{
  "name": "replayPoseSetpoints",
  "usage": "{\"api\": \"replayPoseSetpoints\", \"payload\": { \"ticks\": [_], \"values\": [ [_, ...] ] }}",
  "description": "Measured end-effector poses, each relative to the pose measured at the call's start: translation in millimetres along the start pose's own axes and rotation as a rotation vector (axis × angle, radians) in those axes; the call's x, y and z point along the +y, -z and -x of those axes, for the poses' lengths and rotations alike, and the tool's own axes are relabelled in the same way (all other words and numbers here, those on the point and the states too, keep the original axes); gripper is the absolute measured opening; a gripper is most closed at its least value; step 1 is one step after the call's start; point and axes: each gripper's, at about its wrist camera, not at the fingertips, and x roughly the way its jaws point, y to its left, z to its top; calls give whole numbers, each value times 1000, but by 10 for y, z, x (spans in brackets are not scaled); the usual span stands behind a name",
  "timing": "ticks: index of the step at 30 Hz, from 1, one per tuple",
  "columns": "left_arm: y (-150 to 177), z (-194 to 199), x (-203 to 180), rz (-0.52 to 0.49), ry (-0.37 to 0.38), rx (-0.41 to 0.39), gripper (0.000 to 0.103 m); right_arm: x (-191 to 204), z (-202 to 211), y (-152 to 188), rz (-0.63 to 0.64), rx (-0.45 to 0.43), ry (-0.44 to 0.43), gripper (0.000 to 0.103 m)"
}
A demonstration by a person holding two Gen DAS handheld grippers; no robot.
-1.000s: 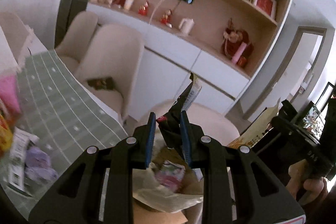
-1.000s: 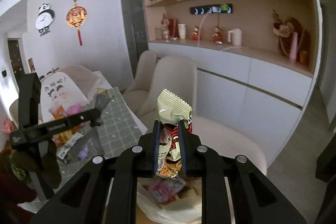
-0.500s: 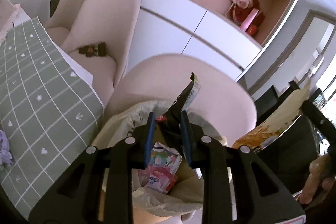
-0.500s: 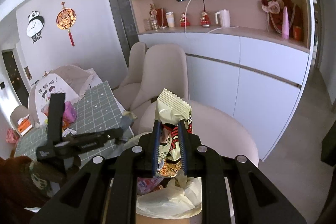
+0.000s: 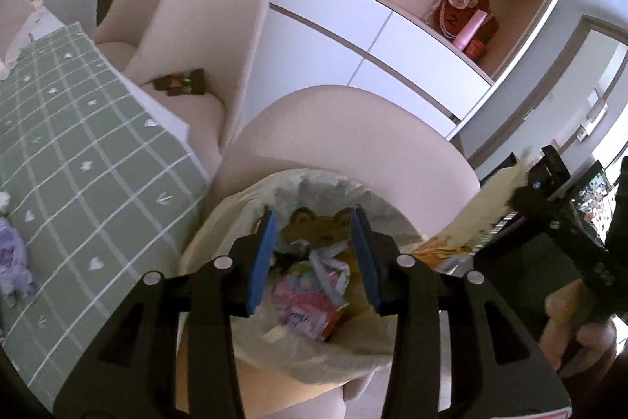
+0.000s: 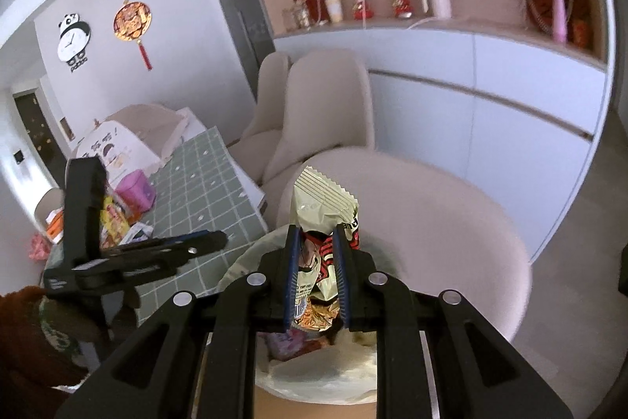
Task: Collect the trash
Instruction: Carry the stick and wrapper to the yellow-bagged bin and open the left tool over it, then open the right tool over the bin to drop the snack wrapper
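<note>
My left gripper [image 5: 314, 254] is open and empty, right above the trash bin lined with a pale yellow bag [image 5: 235, 222]. Wrappers [image 5: 302, 301] lie inside the bin. My right gripper [image 6: 317, 273] is shut on a cream and red snack packet [image 6: 322, 207] and holds it upright over the same bin's liner [image 6: 325, 368]. The right gripper with its packet shows at the right of the left wrist view [image 5: 549, 222]. The left gripper shows at the left of the right wrist view [image 6: 157, 250].
A table with a green checked cloth [image 5: 78, 163] stands left of the bin, with more wrappers [image 6: 117, 214] and a pink box [image 6: 135, 189] on it. Beige chairs [image 5: 204, 38] and a rounded chair back [image 5: 345, 144] stand behind the bin. White cabinets [image 6: 490, 128] line the wall.
My left gripper opened and the dark wrapper it held dropped into the bin. Both grippers moved lower and closer over the bin. The right gripper kept its packet.
</note>
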Motion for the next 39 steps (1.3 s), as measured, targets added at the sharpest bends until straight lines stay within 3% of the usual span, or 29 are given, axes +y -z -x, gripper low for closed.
{"api": "replayPoseSetpoints", "payload": {
  "ticks": [8, 17, 21, 23, 24, 33, 39],
  "values": [
    [214, 605, 307, -10, -138, -74, 44, 140, -647, 217, -31, 150, -49, 18],
    [567, 1111, 919, 107, -279, -93, 45, 226, -1135, 536, -39, 272, -17, 18],
    [699, 1273, 1177, 156, -315, -99, 45, 241, -1151, 572, -70, 271, 4, 20],
    [762, 1350, 1284, 170, -327, -103, 45, 251, -1134, 571, -71, 268, 20, 35],
    [789, 1383, 1331, 176, -332, -104, 45, 275, -1122, 561, -69, 260, 29, 36],
    [983, 1727, 1927, 243, -350, -115, 45, 780, -855, 410, -23, 151, 84, 37],
    [1025, 2065, 2402, 278, -368, -143, 46, 1424, -801, 295, -9, 81, -3, 37]
  ]
}}
